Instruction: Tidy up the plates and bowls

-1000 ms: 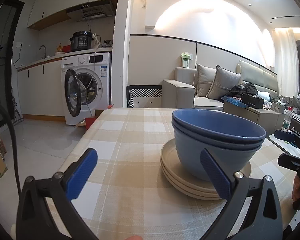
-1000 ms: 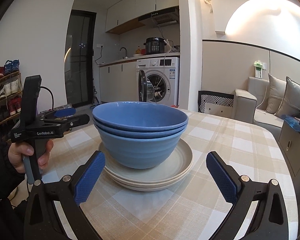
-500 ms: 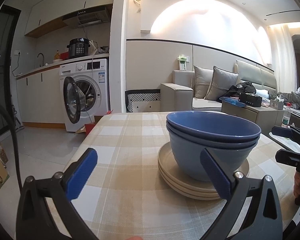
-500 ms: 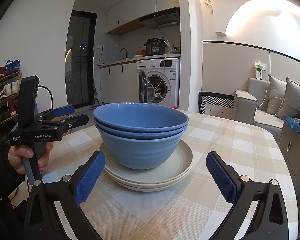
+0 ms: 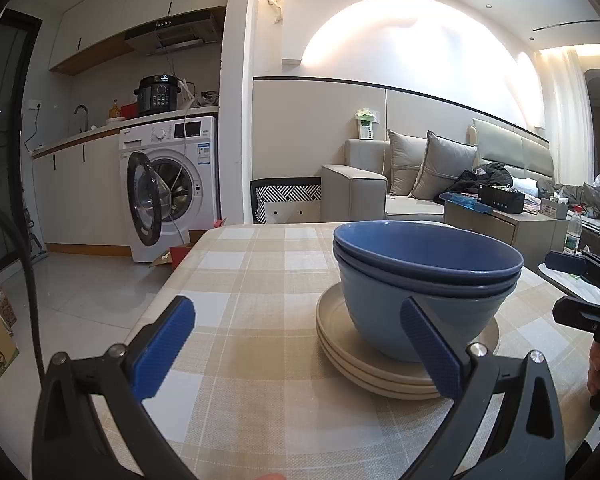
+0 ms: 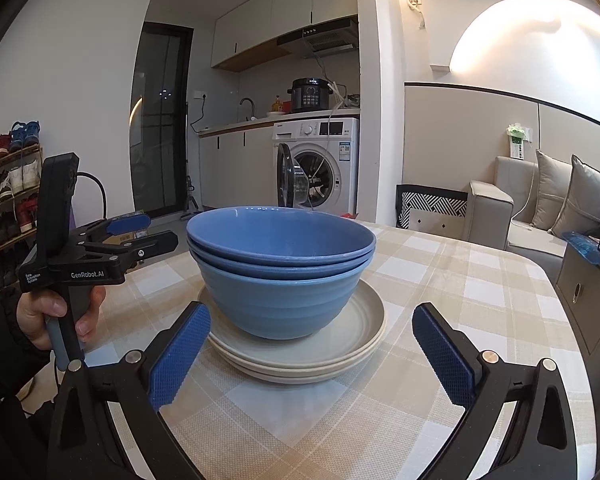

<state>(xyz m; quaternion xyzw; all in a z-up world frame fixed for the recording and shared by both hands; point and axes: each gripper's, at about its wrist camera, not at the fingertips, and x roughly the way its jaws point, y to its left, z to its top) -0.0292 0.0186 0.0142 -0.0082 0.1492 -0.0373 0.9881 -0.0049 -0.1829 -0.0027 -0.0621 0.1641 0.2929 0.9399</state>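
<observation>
A stack of blue bowls (image 6: 280, 268) sits nested on a stack of beige plates (image 6: 364, 328) in the middle of the checked table (image 6: 480, 280). The same bowls (image 5: 424, 280) and plates (image 5: 340, 340) show right of centre in the left wrist view. My right gripper (image 6: 312, 354) is open and empty, just in front of the stack, jaws wider than the bowls. My left gripper (image 5: 300, 348) is open and empty, to the left of the stack; it also shows in the right wrist view (image 6: 140, 232). The right gripper shows at the far right of the left wrist view (image 5: 580, 280).
The table's left edge (image 5: 172, 276) drops to a tiled floor. A washing machine (image 5: 172, 184) with its door open stands behind, a sofa (image 5: 420, 176) at the right, a shoe rack (image 6: 8, 188) at the far left.
The left wrist view has tilted up and the stack sits lower and a little further left in it. The right gripper has barely moved. Both stay open.
</observation>
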